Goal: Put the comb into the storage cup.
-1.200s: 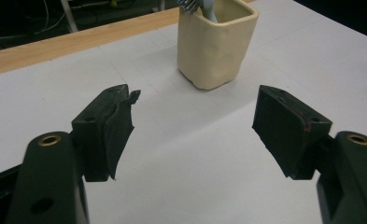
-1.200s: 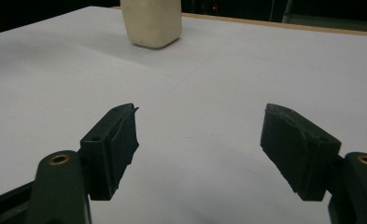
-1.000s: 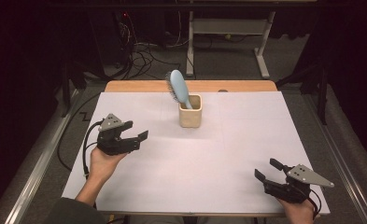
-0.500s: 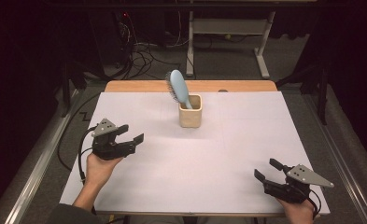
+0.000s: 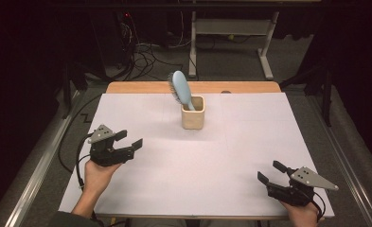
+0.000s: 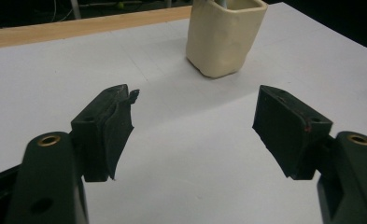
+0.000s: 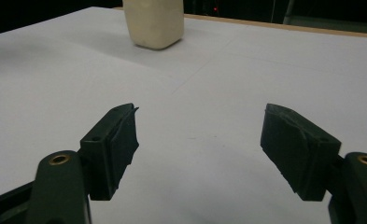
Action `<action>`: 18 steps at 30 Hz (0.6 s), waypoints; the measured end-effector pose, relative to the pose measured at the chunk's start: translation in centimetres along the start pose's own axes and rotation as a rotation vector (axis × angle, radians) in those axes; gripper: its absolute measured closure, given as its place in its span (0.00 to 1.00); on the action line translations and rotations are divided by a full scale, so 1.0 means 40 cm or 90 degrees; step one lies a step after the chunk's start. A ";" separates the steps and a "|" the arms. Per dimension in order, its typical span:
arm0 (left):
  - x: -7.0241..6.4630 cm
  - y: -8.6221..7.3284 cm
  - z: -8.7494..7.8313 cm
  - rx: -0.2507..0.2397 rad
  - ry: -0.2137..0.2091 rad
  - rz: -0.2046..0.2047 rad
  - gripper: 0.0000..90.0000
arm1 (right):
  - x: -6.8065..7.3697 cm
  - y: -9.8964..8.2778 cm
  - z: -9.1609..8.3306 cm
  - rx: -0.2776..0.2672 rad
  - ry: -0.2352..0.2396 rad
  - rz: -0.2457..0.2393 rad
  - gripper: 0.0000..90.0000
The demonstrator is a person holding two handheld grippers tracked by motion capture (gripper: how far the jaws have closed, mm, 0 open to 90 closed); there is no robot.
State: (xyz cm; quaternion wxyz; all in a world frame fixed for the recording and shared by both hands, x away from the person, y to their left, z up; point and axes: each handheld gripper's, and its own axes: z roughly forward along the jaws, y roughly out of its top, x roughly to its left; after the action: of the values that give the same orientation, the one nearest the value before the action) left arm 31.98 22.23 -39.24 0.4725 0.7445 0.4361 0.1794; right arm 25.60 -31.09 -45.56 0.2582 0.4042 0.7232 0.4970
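Observation:
A cream square cup [image 5: 193,113] stands at the far middle of the white-covered table [image 5: 183,184]. A light blue hairbrush [image 5: 180,89] stands in it, head up and leaning left. My left gripper [image 5: 129,139] is held in a hand at the near left, open and empty, its jaws pointing right toward the cup. In the left gripper view the cup [image 6: 225,35] lies ahead of the wide-apart jaws of that gripper [image 6: 195,95]. My right gripper [image 5: 270,171] sits at the near right corner, open and empty. Its own view shows this gripper [image 7: 200,112] with the cup [image 7: 154,21] far ahead.
A strip of bare wooden tabletop [image 5: 141,87] shows along the far edge. Beyond it are a metal table frame [image 5: 231,33] and loose cables [image 5: 146,52] on the floor. Metal rails [image 5: 37,170] run along both sides of the table.
My left gripper has drifted a little to the left and toward the near edge, jaws still open. The right gripper, cup and brush have not moved.

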 end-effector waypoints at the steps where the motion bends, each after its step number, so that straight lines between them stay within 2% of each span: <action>1: 0.001 -0.003 -0.001 0.000 0.000 -0.001 0.32 | 0.000 0.000 0.000 0.000 0.000 0.000 0.31; 9: 0.006 -0.020 -0.014 -0.004 0.002 -0.012 0.32 | 0.000 0.000 0.000 0.000 -0.002 0.001 0.31; 18: 0.004 -0.037 -0.027 -0.009 0.004 -0.013 0.31 | 0.001 0.000 0.000 0.000 -0.001 0.002 0.31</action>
State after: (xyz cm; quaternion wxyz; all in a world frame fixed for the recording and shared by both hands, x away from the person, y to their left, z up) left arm 30.59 23.21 -40.01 0.4781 0.7361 0.4440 0.1802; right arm 25.58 -31.07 -45.56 0.2580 0.4056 0.7225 0.4970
